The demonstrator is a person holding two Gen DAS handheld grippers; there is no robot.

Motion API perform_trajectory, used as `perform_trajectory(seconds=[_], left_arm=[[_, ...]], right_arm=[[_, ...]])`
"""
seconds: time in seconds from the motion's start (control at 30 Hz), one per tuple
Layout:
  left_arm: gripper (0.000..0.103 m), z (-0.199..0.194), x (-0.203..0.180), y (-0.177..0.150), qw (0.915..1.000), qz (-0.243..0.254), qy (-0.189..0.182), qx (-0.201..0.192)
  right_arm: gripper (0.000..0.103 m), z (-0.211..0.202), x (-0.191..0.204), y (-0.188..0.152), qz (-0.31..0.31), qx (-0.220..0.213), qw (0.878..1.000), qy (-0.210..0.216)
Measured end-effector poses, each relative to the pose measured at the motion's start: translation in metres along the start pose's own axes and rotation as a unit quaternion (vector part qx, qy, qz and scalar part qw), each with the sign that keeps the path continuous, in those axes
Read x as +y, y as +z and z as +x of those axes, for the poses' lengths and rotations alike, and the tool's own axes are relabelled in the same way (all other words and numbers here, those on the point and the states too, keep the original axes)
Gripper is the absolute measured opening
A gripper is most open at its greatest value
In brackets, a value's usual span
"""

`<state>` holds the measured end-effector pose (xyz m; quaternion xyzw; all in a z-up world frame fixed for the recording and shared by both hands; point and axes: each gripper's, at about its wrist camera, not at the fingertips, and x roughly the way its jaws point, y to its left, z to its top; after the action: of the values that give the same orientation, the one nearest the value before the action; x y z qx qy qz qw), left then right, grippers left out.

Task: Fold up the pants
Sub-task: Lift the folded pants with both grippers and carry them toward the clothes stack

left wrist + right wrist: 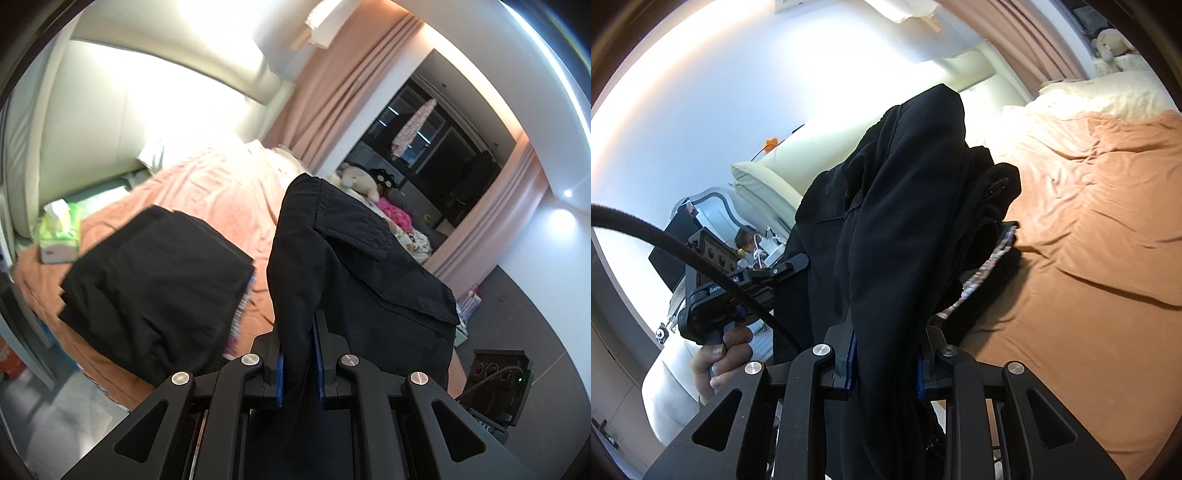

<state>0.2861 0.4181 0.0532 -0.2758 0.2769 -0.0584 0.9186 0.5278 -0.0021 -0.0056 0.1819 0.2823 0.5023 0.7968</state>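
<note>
both grippers have the pants, from what my two cameras give me. my left gripper (298,363) has its blue-padded fingers (279,373) pressed together on a fold of the black pants (354,273), with only the cloth between them, and the fabric rises up in front of the lens and drapes off to the right, a pocket flap showing on its face. my right gripper (884,363) is likewise clamped on the pants (905,221), the dark cloth bunched between its fingers (851,363) and standing up tall through the middle of that view, so the garment is held up off the bed (221,192) rather than lying on it. in the right wrist view i can see my left gripper (738,280) off to the left side, with the person's hand (720,354) wrapped around its grip and a black cable (701,258) arcing across. on the orange bedspread (1089,240), in the left wrist view, a stack of folded black clothes (155,280) sits near the bed's near edge, blurred, with a green tissue box (59,232) beyond it to the left. stuffed toys (358,181) lie by the pink curtains (332,92) at the far side of the bed. i cannot tell which part of the pants each gripper has.
</note>
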Motion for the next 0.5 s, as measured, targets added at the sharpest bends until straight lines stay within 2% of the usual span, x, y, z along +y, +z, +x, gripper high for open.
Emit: perform_trajectory(seconds=[0.5], left_arm=[[0.013,-0.010,0.078,0.076,0.9957,-0.017,0.085,-0.032]], right_arm=[[0.021,0.110,0.018,0.034,-0.003,0.033,0.999,0.028]])
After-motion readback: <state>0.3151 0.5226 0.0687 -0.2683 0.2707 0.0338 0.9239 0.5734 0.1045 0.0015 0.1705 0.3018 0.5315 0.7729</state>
